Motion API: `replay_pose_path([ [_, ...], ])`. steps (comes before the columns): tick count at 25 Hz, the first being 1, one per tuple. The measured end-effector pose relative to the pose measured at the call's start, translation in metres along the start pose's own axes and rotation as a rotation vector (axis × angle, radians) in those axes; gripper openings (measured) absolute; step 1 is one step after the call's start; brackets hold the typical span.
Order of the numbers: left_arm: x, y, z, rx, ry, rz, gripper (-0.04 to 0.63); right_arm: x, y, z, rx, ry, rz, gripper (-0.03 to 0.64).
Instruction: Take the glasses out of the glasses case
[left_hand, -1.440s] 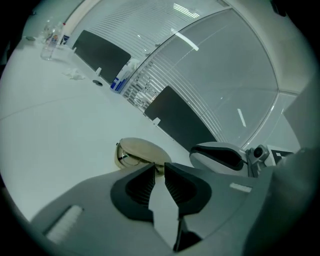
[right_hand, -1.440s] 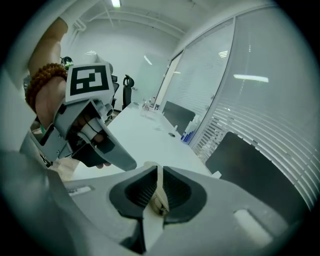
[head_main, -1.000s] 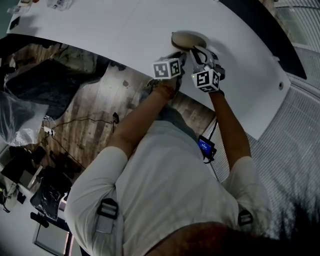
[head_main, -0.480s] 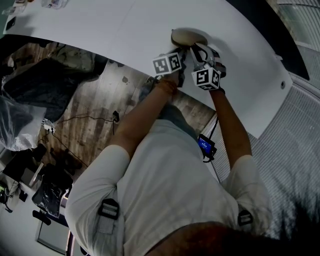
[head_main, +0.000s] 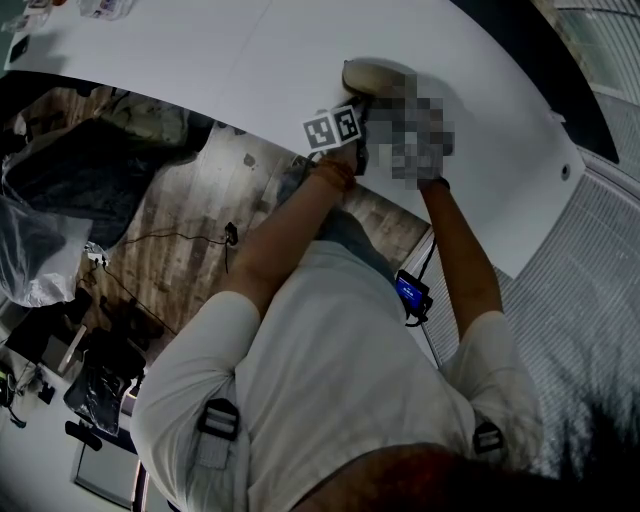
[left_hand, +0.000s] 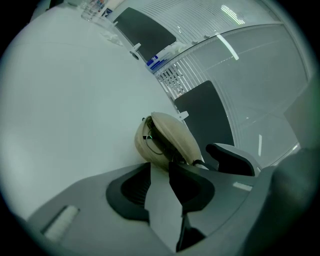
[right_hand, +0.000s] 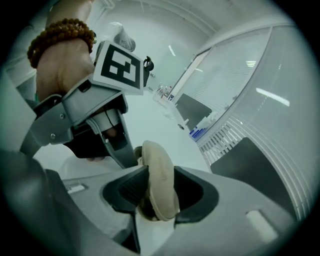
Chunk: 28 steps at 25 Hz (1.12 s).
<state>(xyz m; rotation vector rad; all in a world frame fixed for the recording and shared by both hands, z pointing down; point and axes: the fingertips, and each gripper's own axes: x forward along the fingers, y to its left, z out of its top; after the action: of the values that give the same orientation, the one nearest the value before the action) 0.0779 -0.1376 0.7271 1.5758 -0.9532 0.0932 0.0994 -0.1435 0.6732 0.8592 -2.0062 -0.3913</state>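
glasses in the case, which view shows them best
The left gripper view: the glasses show as a dark frame in the gap of the part-open case. The right gripper view shows only the case edge-on, the head view its beige shell.

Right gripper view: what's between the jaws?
The beige glasses case stands edge-on between the right gripper's jaws, which have just been opening; the right gripper view shows it.
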Motion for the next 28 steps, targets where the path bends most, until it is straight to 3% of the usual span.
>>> replay_pose_path([
  [5,0.001,0.001,-0.001,0.002,0.006,0.003,0.119,-0.002,0.006,0.002,-0.087,-0.015,0.016,0.185],
  [19,0.002,0.002,-0.003,0.01,0.024,0.0,0.13,0.018,0.007,0.0,-0.226,0.014,0.006,0.195],
  [28,0.001,0.004,-0.003,0.024,0.038,0.002,0.135,0.012,-0.018,0.008,-0.18,-0.025,-0.031,0.097],
])
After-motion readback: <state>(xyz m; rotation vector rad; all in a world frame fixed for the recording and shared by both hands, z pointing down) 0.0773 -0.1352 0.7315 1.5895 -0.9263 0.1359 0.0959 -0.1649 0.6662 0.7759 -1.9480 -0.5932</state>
